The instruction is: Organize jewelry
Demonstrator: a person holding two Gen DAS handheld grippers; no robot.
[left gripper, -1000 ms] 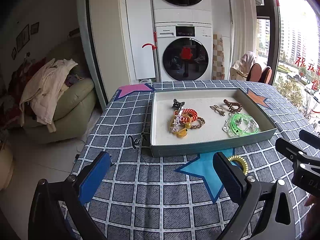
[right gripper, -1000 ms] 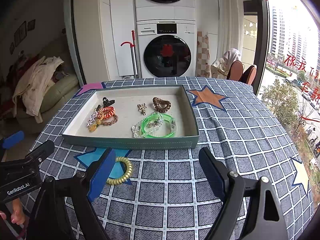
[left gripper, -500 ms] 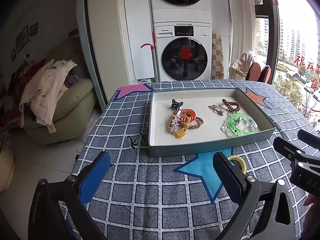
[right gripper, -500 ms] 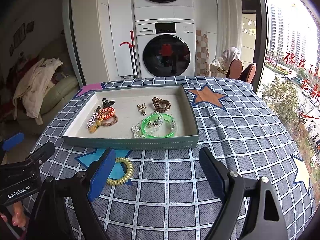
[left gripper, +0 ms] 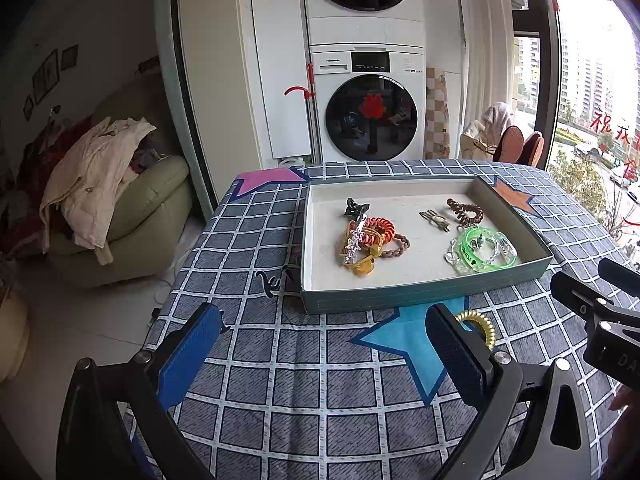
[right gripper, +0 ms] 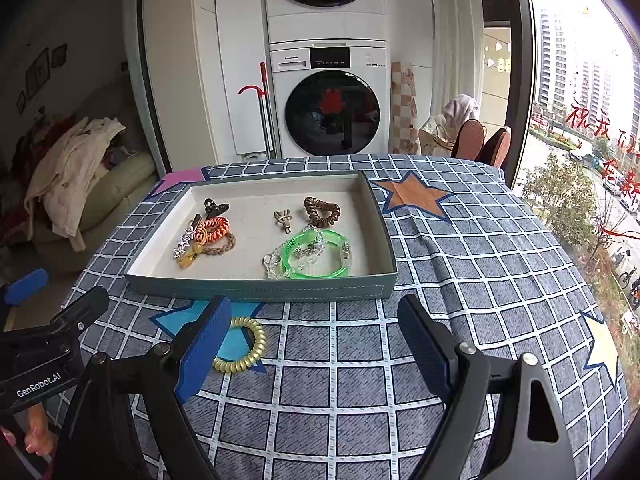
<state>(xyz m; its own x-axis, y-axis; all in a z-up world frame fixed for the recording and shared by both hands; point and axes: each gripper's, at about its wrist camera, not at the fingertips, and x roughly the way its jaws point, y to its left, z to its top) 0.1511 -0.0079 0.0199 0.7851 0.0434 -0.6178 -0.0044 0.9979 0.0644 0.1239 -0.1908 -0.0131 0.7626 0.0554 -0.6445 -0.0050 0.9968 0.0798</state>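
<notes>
Both grippers' fingers, left gripper and right gripper, gape empty above the desk; next, probably gripping the yellow coil tie below the tray's near edge.

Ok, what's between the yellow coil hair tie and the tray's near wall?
Only bare tablecloth with its blue star, between coil tie and tray, in the right wrist view.

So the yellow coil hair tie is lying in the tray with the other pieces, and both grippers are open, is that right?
Not quite. The yellow coil hair tie lies outside the tray, on the tablecloth just in front of it, as the right wrist view shows. The left gripper and right gripper are both open.
</notes>
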